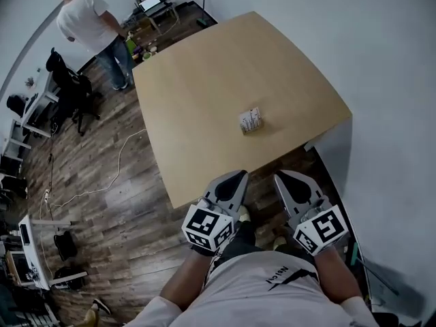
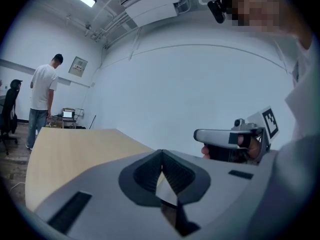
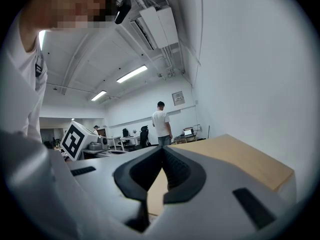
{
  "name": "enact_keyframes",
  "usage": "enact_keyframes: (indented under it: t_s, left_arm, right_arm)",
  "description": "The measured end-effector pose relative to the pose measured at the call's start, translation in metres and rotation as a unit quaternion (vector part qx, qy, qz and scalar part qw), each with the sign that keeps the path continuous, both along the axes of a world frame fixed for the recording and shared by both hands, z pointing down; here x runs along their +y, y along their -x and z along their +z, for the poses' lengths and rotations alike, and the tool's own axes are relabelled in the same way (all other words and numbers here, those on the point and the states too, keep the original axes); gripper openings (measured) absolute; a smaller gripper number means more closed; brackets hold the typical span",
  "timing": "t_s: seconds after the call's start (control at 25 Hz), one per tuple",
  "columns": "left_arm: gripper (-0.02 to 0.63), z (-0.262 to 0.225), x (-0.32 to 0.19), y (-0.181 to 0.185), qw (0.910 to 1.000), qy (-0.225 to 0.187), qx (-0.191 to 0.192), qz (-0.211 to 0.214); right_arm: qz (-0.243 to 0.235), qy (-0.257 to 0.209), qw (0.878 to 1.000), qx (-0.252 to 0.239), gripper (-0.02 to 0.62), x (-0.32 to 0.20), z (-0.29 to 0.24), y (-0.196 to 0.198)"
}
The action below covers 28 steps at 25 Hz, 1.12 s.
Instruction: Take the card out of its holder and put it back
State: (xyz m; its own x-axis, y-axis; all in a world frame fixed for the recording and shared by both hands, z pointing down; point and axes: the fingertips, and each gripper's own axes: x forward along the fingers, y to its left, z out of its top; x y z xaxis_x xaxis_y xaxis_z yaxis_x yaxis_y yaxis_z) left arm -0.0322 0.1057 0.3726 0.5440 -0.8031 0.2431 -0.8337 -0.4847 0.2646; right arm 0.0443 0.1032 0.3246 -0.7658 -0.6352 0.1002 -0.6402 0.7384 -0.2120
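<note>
left gripper [image 1: 243, 174], right gripper [image 1: 278, 176]: fingers closed, empty | card holder [image 1: 251, 120] untouched on bench [image 1: 204, 80] | next: open both, steady holder, pull straight

Past the far-left corner of the surface [image 1: 225, 73] stands a person in a white shirt [image 1: 85, 20]. Left of it are a black chair [image 1: 71, 87] and a white floor cable [image 1: 112, 172].
</note>
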Motion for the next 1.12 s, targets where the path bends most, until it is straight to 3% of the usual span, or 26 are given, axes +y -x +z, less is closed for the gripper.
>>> enact_keyframes:
  t_s: [0.28,0.56,1.12]
  left_arm:
    - [0.014,0.022,-0.064,0.037,0.9989,0.006,-0.009,0.045]
    - [0.014,0.052,-0.117,0.053,0.9977,0.000,-0.029,0.062]
    - [0.028,0.186,-0.206,0.063,0.9976,0.056,-0.011,0.039]
  right_arm:
    - [0.025,0.015,0.999,0.019,0.013,-0.056,0.012,0.045]
    - [0.023,0.031,0.999,0.022,0.012,-0.090,0.027,0.055]
    - [-0.063,0.078,0.995,0.028,0.013,-0.177,0.104,0.063]
